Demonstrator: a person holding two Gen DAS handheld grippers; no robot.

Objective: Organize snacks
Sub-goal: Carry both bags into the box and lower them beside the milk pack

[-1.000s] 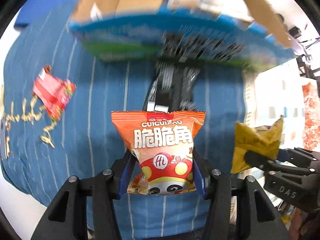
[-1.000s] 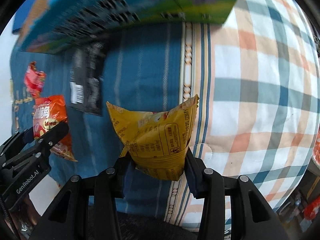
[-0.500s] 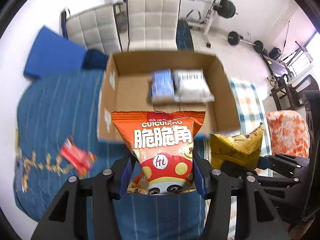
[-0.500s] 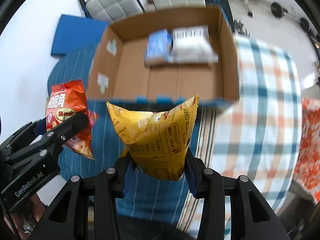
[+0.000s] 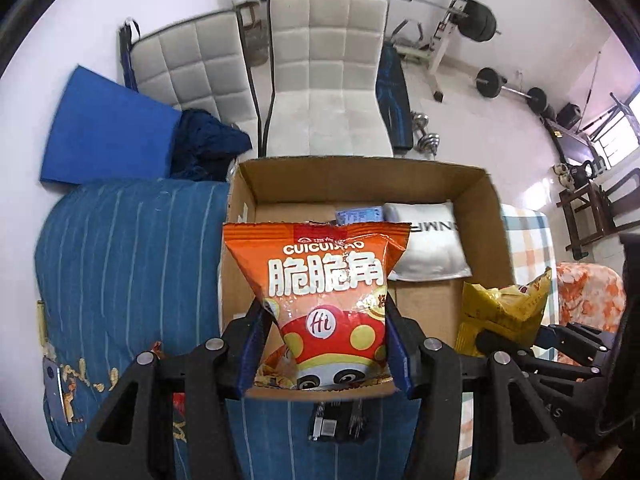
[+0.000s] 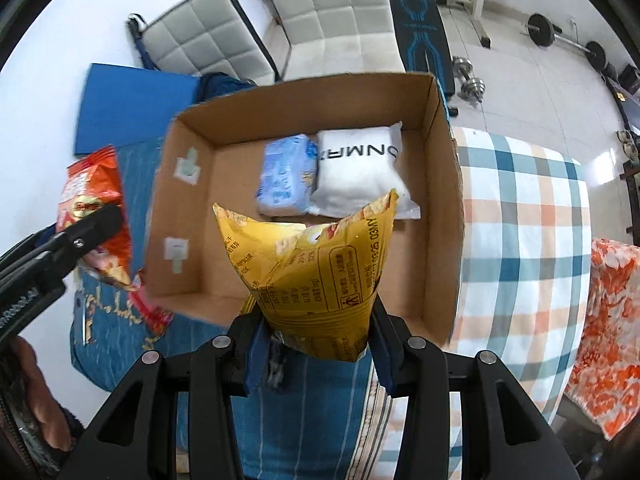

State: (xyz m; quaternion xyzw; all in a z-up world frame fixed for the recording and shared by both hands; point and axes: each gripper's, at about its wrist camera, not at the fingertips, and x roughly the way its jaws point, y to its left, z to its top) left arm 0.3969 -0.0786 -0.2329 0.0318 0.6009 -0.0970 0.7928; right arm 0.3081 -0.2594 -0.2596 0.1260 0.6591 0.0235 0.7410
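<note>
My left gripper (image 5: 323, 344) is shut on an orange snack bag (image 5: 320, 280) with white lettering, held upright above the near wall of an open cardboard box (image 5: 486, 216). My right gripper (image 6: 316, 340) is shut on a yellow snack bag (image 6: 320, 276), held over the box's (image 6: 444, 184) near edge. Inside the box lie a light blue packet (image 6: 284, 180) and a white packet (image 6: 358, 176) side by side at the far end. In the left wrist view the yellow bag (image 5: 504, 312) shows at the right.
The box rests on a bed with a blue striped blanket (image 5: 120, 260) and a plaid sheet (image 6: 520, 240). A red wrapper (image 6: 154, 312) and a black packet (image 5: 336, 420) lie on the blanket. White chairs (image 5: 328, 80) and gym weights (image 5: 480, 20) stand beyond.
Both grippers have risen and tilted up with their bags held. The view went from the box's outer front wall to looking down into the box.
</note>
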